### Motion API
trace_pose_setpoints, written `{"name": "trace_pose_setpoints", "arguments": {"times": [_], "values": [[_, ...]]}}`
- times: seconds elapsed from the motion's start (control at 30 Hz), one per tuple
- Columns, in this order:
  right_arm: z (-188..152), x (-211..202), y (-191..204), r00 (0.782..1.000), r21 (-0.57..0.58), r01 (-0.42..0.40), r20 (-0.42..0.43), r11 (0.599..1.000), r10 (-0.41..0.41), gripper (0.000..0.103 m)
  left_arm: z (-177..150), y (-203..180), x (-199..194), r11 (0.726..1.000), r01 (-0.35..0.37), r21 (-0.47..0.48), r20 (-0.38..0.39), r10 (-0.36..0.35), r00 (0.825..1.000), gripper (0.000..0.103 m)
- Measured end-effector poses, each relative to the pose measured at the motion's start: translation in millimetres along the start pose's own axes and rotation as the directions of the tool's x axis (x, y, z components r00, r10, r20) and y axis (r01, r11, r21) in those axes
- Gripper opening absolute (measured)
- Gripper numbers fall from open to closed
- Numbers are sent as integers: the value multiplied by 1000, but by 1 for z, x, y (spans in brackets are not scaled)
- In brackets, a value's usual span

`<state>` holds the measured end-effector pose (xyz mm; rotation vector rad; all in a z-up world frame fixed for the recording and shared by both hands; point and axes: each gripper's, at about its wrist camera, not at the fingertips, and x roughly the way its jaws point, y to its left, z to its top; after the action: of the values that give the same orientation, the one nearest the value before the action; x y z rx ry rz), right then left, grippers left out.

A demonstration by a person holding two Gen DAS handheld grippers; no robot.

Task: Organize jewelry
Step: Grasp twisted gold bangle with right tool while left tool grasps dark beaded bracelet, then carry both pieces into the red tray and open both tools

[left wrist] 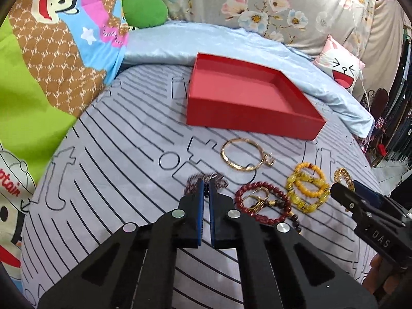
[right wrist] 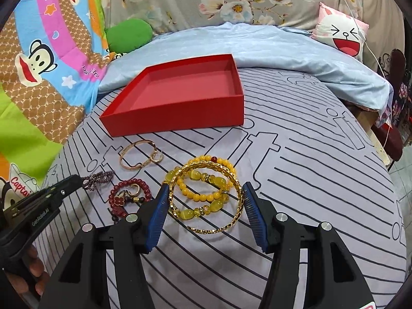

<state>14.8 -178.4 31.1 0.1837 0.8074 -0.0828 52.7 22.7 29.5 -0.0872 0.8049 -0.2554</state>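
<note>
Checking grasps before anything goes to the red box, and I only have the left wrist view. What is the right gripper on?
Observer: The right gripper has its jaws either side of the gold chain-link bangle, which spans from pad to pad.
Operator: Clamped?
Observer: Can't tell. The bangle's rim meets the blue pads, but nothing shows whether they are pressing on it.
Operator: Anything else between the jaws?
Observer: The two yellow bead bracelets show through the bangle's ring, lying on the grey striped bedsheet.
</note>
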Motion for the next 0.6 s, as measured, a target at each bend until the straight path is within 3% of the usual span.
{"name": "trace_pose_setpoints", "arguments": {"times": [0.3, 0.6], "values": [[14, -10, -1, 999, -11, -45, -23, 999, 45, 55, 24, -12, -21, 999, 28, 28, 7, -28, 1000, 3], [94, -9, -5, 997, -74, -76, 2, 994, 77, 55, 103, -28, -23, 991, 94, 93, 53, -99, 994, 3]]}}
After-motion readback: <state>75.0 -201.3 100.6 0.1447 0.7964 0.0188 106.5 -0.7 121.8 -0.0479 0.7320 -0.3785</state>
